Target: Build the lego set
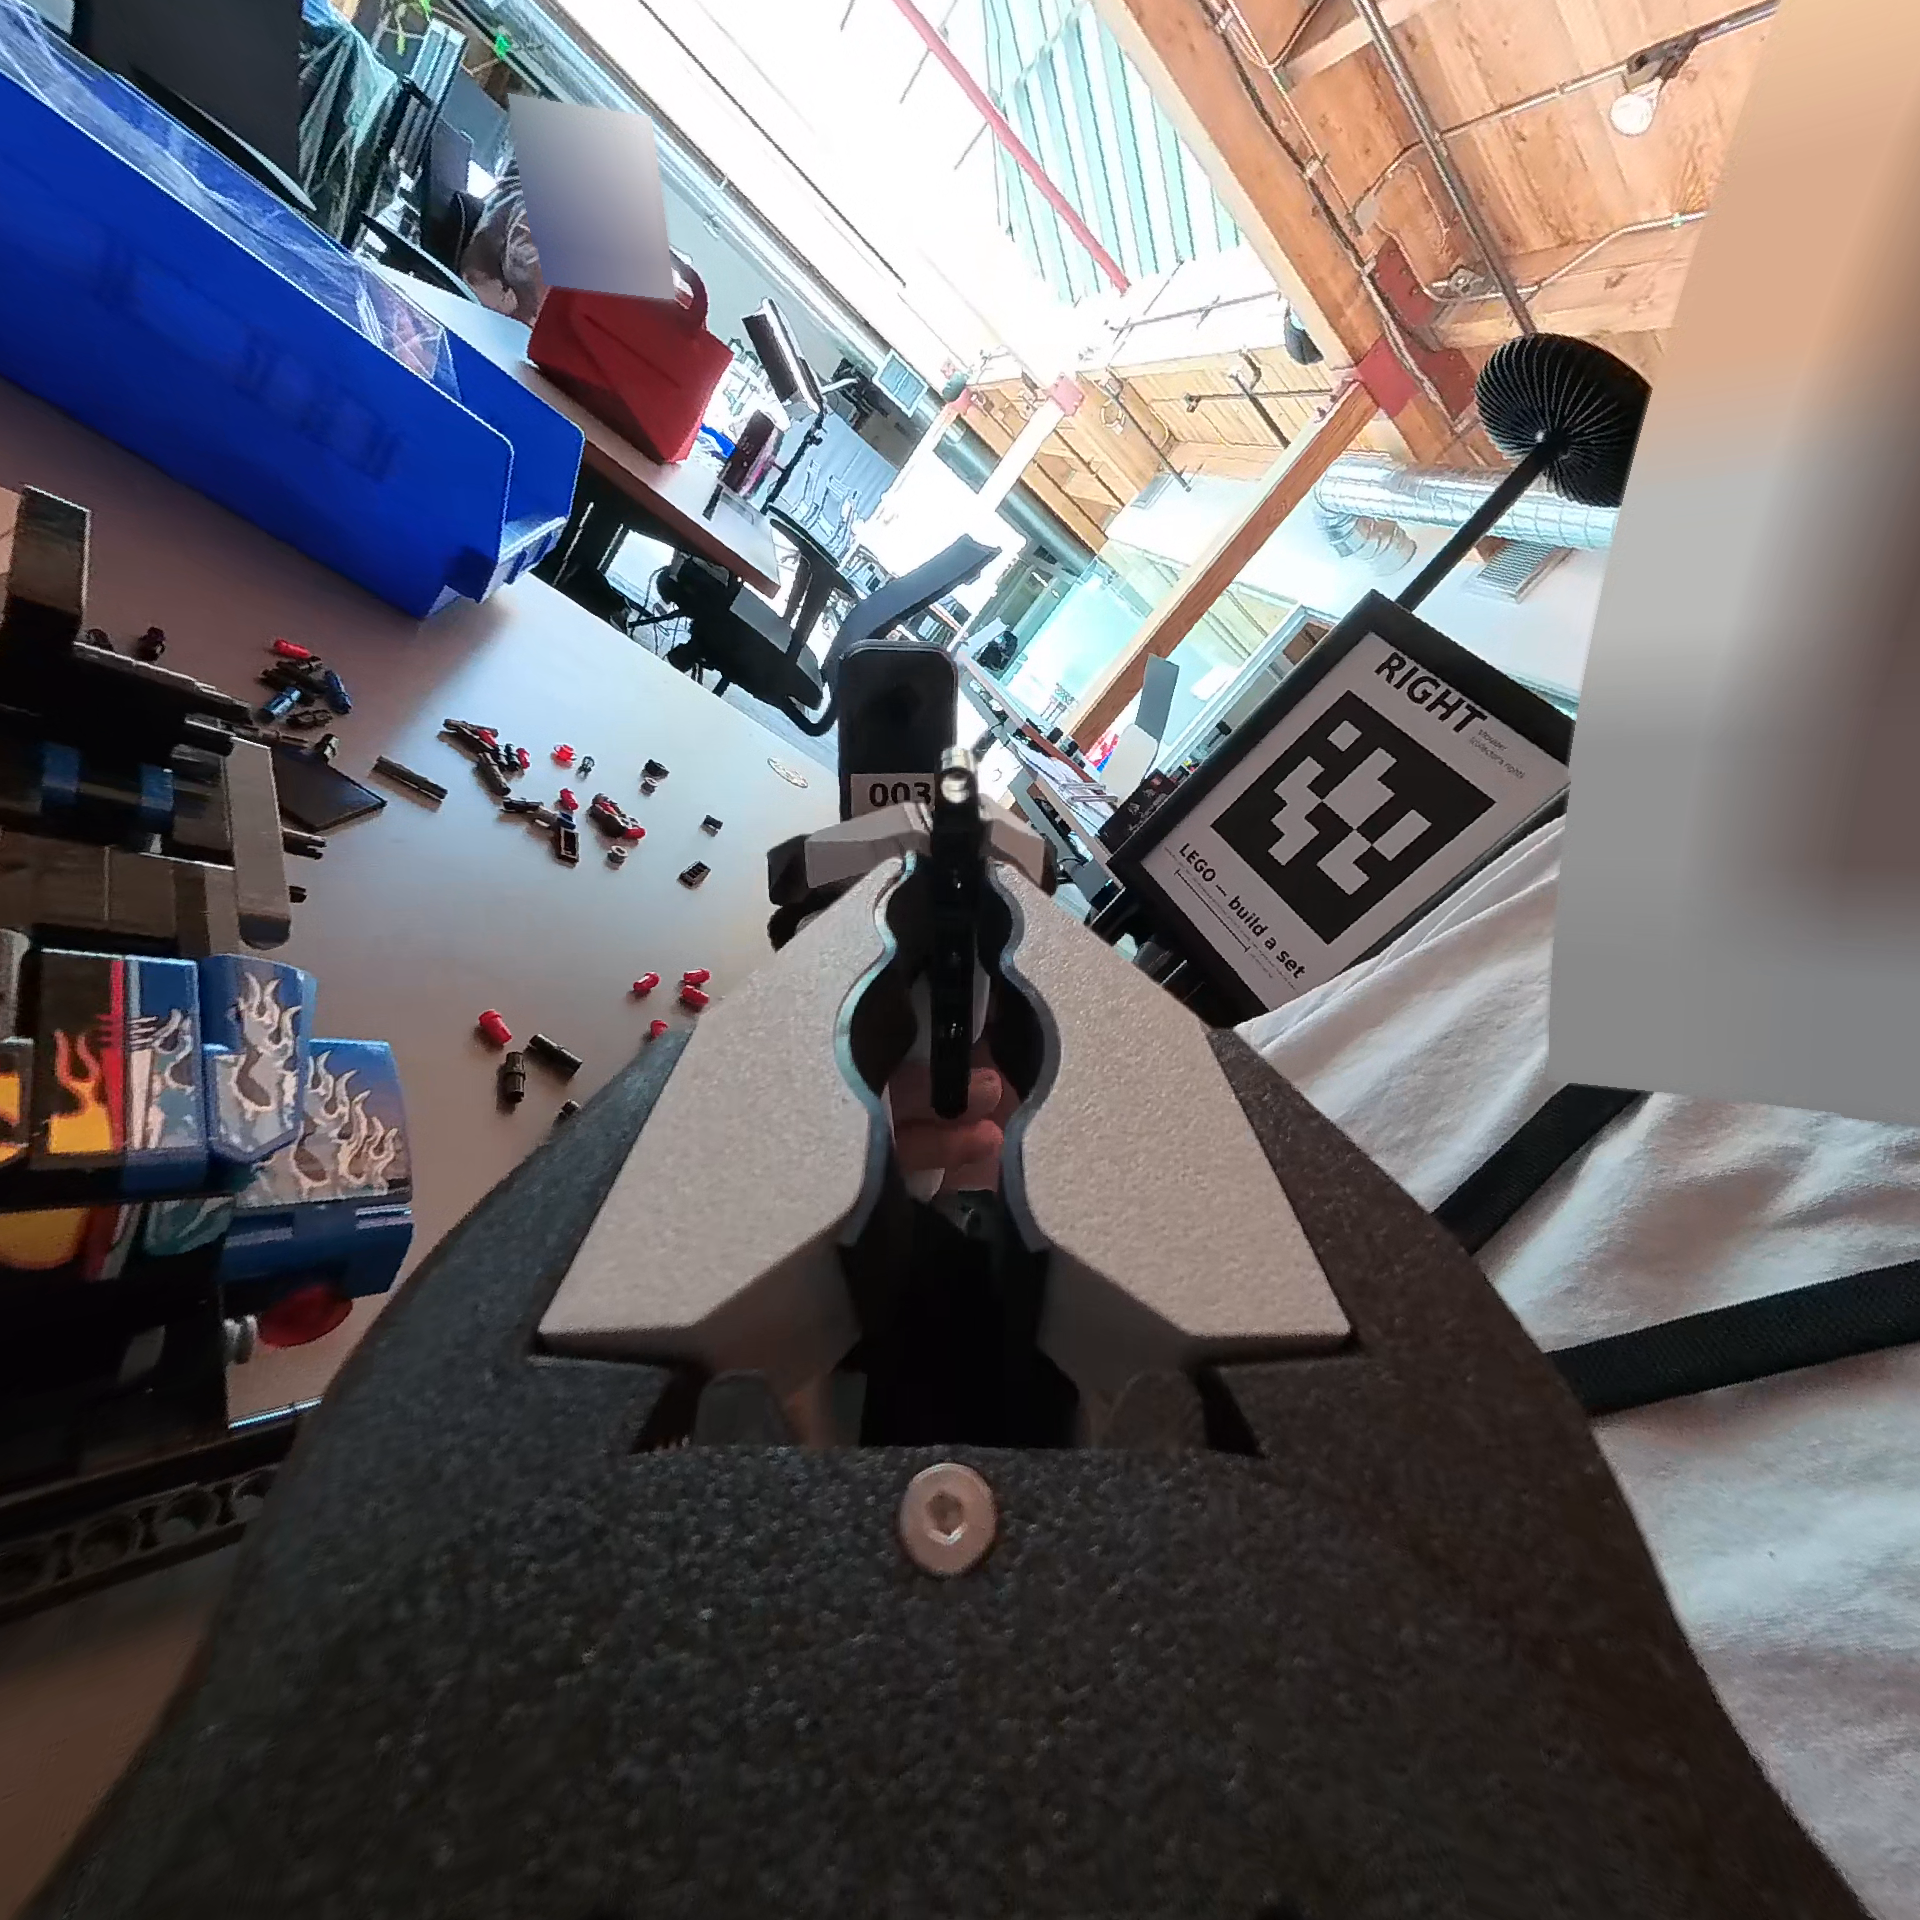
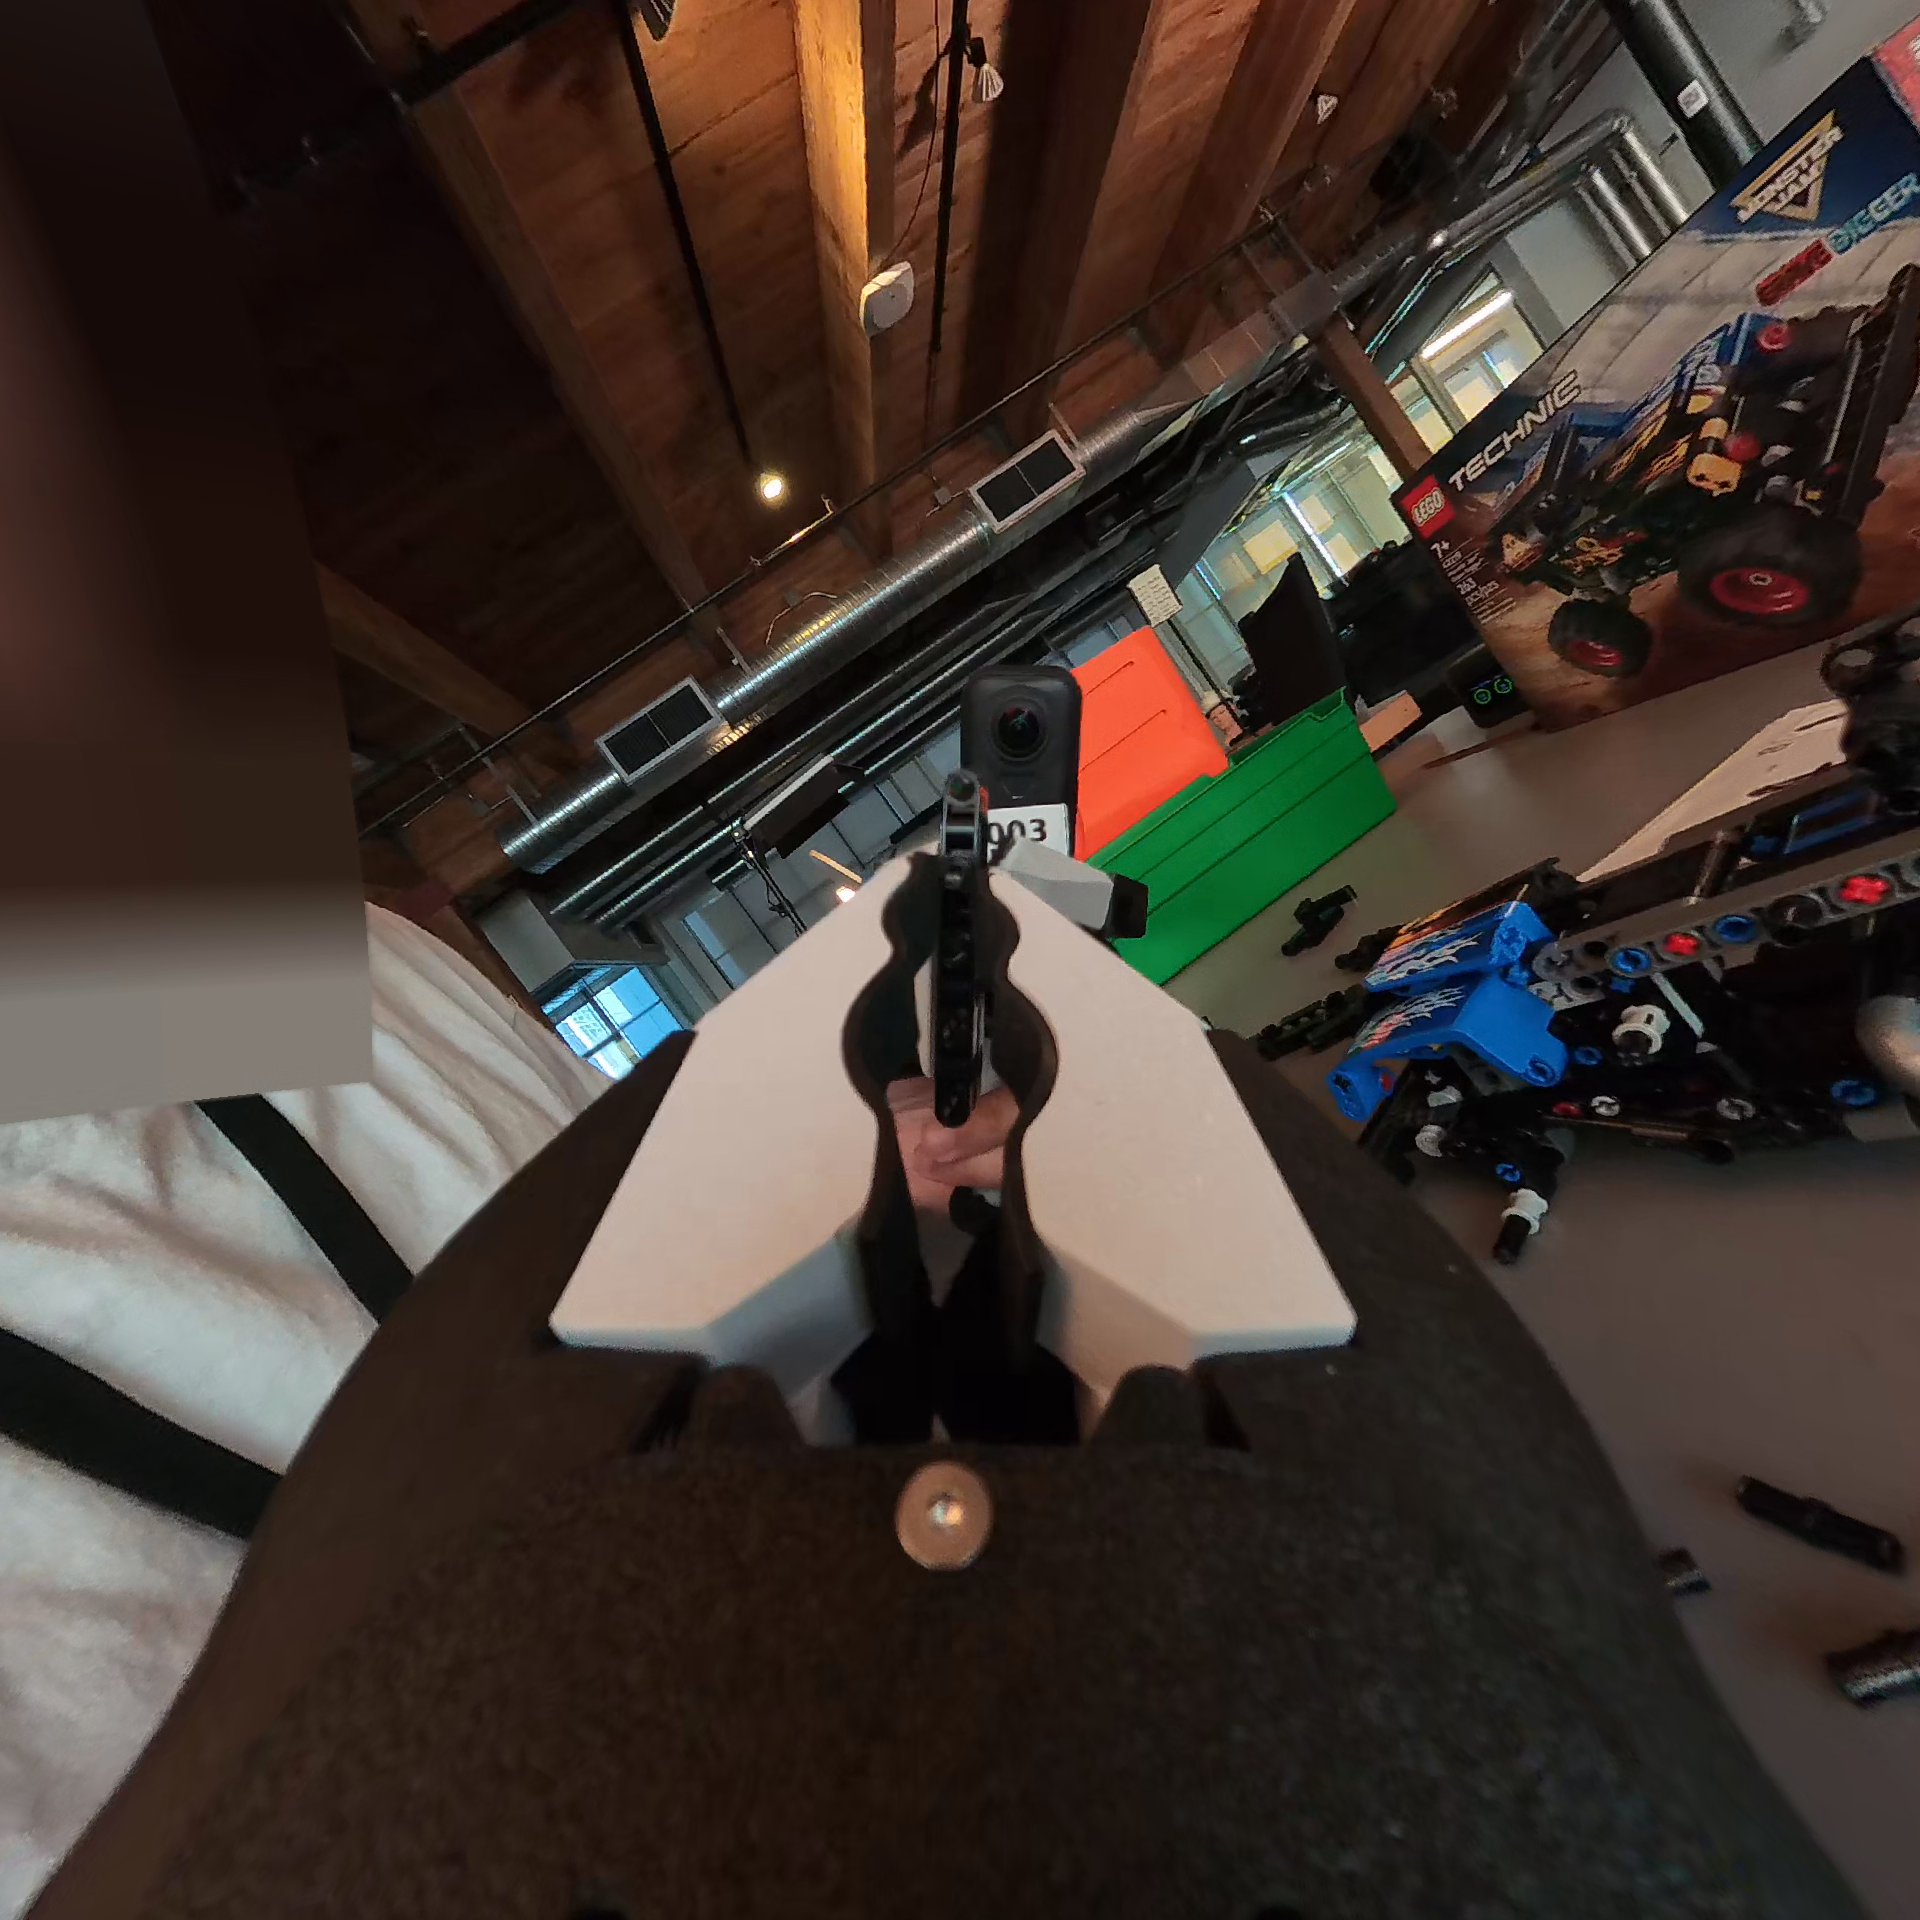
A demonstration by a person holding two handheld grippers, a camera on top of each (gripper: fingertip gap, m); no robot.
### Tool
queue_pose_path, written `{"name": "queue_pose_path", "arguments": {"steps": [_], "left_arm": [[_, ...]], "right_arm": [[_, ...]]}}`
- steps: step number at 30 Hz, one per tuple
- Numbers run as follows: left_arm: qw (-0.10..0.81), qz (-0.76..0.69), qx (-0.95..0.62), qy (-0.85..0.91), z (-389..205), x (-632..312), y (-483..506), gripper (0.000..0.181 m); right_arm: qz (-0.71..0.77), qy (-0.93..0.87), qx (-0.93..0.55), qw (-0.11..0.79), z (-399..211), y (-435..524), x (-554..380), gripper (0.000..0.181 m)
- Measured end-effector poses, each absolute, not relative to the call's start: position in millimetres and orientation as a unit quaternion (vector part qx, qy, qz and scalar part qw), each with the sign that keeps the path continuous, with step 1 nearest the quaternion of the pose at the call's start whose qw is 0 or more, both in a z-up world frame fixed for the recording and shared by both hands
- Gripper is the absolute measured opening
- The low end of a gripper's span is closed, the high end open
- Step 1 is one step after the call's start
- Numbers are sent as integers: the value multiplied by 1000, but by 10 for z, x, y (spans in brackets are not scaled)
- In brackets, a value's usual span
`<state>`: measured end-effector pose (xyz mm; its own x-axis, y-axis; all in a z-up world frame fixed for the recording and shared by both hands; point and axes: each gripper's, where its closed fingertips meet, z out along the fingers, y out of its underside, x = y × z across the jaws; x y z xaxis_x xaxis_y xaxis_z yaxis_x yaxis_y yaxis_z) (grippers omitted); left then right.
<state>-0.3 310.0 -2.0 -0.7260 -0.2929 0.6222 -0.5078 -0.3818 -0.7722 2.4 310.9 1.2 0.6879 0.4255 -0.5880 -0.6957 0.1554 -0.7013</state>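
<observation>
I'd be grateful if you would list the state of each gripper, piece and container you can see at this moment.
left gripper: shut on the black beam, raised off the table.
right gripper: shut on the same beam, facing the left one.
black beam: clamped edge-on between both grippers.
truck model: partly built, on the table.
loose pins: scattered on the table.
set box: standing upright.
blue bin: resting on the table.

Grey table (image 1: 468,914): truck model (image 1: 156,1039), scattered pins (image 1: 561,790), blue bin (image 1: 260,343), set box (image 2: 1683,447).
</observation>
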Motion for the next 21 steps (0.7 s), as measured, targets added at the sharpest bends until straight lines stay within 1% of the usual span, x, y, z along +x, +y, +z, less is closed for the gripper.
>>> {"name": "queue_pose_path", "arguments": {"steps": [15,21], "left_arm": [[42,716,361,-595,-138,-14,3050,6],[49,718,367,-589,-162,3,3060,6]], "right_arm": [[342,120,-566,740,-111,3110,16,3],[336,123,-573,737,-135,3115,29,3]]}}
